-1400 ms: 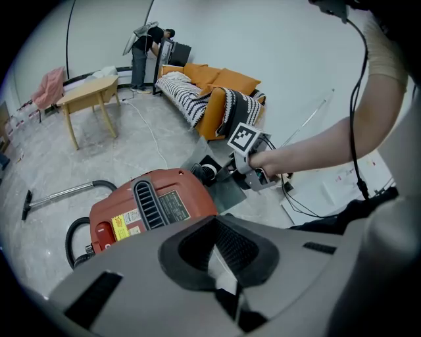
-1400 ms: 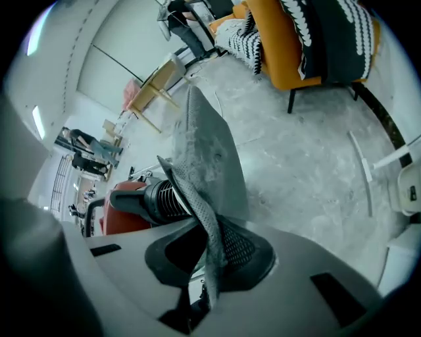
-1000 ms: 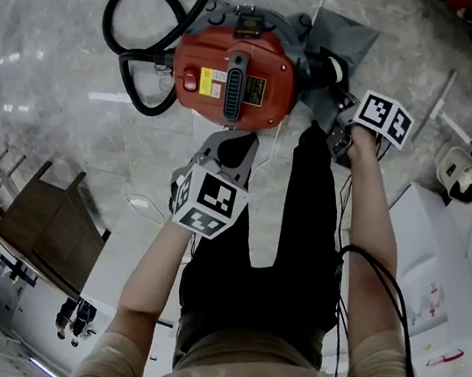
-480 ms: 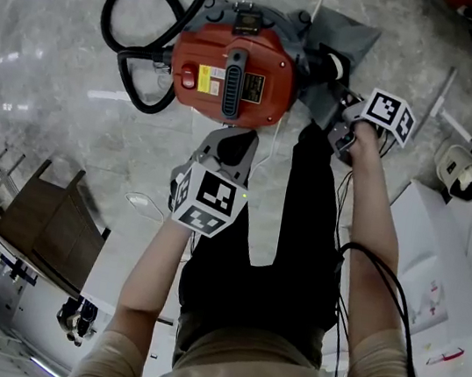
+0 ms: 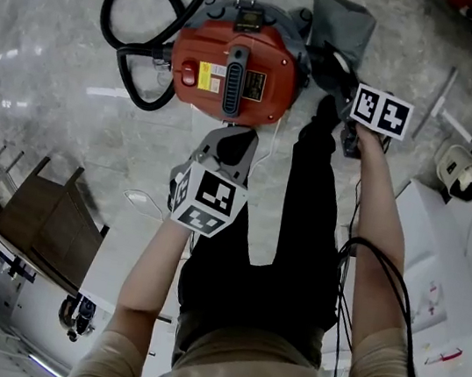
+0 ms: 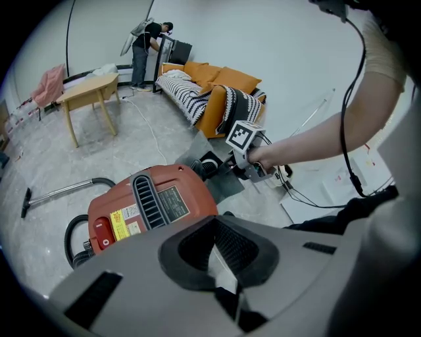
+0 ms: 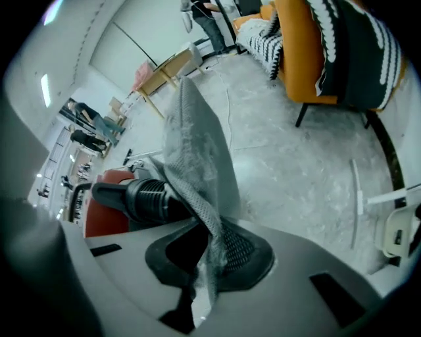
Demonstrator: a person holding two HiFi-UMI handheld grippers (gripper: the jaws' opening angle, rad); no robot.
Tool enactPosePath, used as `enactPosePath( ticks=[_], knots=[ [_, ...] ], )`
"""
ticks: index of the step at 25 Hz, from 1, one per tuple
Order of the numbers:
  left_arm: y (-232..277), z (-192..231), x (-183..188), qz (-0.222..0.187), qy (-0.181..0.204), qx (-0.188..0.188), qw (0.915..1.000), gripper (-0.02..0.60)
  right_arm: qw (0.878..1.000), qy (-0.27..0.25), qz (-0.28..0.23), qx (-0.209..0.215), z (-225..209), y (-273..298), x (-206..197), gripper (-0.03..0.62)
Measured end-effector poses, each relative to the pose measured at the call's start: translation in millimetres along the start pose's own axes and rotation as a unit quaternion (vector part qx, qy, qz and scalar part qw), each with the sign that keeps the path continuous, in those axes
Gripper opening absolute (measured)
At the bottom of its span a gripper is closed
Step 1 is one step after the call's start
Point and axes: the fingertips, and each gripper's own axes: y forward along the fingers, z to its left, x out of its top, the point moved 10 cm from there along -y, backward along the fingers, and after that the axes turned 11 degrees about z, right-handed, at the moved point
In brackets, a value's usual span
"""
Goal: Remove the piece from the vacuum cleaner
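The right gripper [image 7: 210,260] was angled steeply down beside the vacuum cleaner [image 5: 233,69], fingers pinched on the grey fabric piece [image 5: 342,22]. The left gripper [image 5: 228,145] was held above the floor [image 5: 54,48], fingers together, empty.

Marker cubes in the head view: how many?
2. One cube sits centre frame, just below the red vacuum cleaner; the other cube is right of the vacuum, beside the gray fabric piece. None looks hidden.
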Motion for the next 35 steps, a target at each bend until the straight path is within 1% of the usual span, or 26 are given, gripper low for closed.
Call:
enactPosePath(
  ticks=[1,2,3,6,10,12,13,16,18,21,26,30,35],
  knots=[
    [0,0,-1,-0.001,-0.001,-0.001,1.0,-0.003,1.0,0.003,-0.002,-0.014,-8,-2,3,0.035],
    [0,0,-2,-0.001,-0.002,-0.001,1.0,-0.003,1.0,0.004,-0.002,-0.019,-16,-5,5,0.025],
    [1,0,-3,0.0,-0.003,-0.002,1.0,-0.003,1.0,-0.008,-0.002,-0.017,-20,-9,6,0.024],
    [9,-2,-3,0.006,-0.004,-0.006,1.0,-0.003,0.996,-0.084,0.002,-0.027,-15,-19,4,0.024],
    [11,-9,5,0.001,-0.001,-0.015,0.9999,-0.003,0.99,-0.128,0.02,-0.054,-17,-16,-5,0.023],
    [9,-8,8,-0.002,0.001,-0.014,0.9999,-0.003,0.989,-0.136,0.021,-0.061,-19,-17,-5,0.023],
    [9,-7,8,-0.001,0.001,-0.012,0.9999,-0.003,0.99,-0.127,0.017,-0.057,-21,-18,-5,0.023],
    [9,-6,8,0.001,0.001,-0.01,1.0,-0.003,0.997,-0.071,0.002,-0.037,-34,-24,-2,0.023],
    [9,-10,8,0.002,0.002,-0.013,0.9999,-0.003,0.998,-0.044,-0.007,-0.033,-45,-32,0,0.024],
    [7,-14,10,0.0,0.006,-0.016,0.9999,-0.003,0.998,-0.034,-0.017,-0.043,-55,-46,2,0.025],
    [-8,-18,17,-0.008,0.012,-0.011,0.9998,-0.003,0.997,-0.032,-0.022,-0.064,-57,-72,-7,0.023],
    [-27,-14,26,-0.024,0.021,-0.001,0.9995,-0.003,0.996,-0.002,-0.041,-0.076,-62,-102,-12,0.025],
    [-58,-15,31,-0.028,0.034,0.014,0.9989,-0.003,0.995,0.034,-0.056,-0.08,-60,-141,-32,0.025]
  ],
)
